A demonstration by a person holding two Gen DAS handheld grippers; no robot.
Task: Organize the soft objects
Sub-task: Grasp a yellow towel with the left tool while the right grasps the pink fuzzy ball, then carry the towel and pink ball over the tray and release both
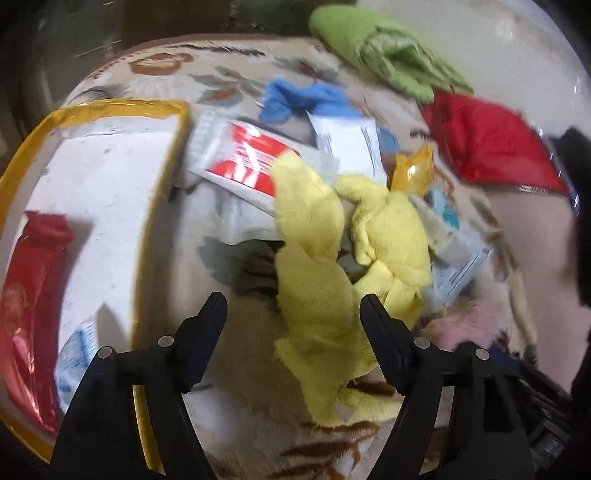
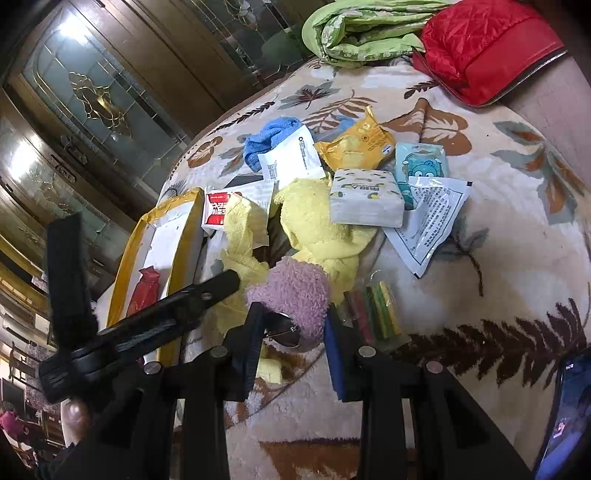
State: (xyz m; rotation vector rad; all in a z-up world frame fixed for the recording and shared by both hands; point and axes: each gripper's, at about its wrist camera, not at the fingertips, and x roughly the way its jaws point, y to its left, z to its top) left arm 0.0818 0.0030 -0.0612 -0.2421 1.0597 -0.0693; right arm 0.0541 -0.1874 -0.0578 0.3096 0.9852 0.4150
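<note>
A crumpled yellow towel [image 1: 321, 295] lies on the leaf-patterned blanket [image 2: 480, 258]; its near end runs between the wide-apart fingers of my left gripper [image 1: 293, 306], which is open, its pads clear of the cloth. In the right wrist view the same towel [image 2: 314, 221] sits mid-pile, and the left gripper [image 2: 147, 254] hovers spread at its left. My right gripper [image 2: 293, 314] is shut on a fluffy lilac-pink piece [image 2: 291, 291], held just above the blanket. A blue cloth [image 2: 269, 138] lies at the far side of the pile.
A yellow-taped white box [image 1: 110, 107] at the left holds a red packet [image 1: 33, 280]. Sachets, a tissue pack [image 2: 365, 199], an orange packet [image 2: 358, 140] and coloured sponges [image 2: 373, 310] ring the towel. A green quilt [image 2: 354, 33] and red quilted bag [image 2: 480, 48] lie at the back.
</note>
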